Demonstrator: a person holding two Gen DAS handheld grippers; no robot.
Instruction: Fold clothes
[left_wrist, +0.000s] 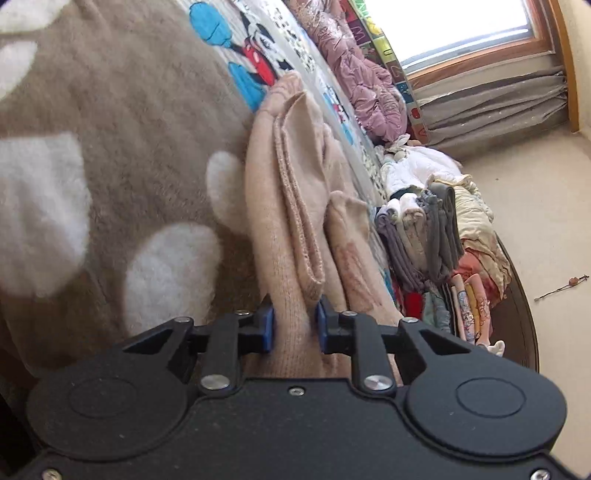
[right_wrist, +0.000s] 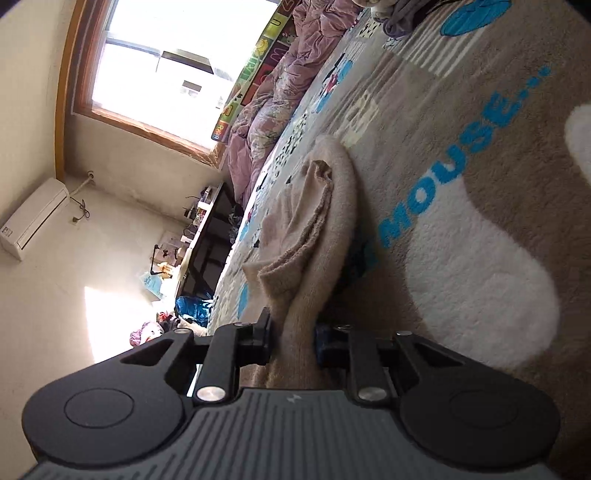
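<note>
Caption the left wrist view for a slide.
Left tool shut on a beige knitted garment lying on a brown plush blanket with white patches.

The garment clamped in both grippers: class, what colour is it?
Plain beige-pink knit garment; the left wrist view shows it best.
</note>
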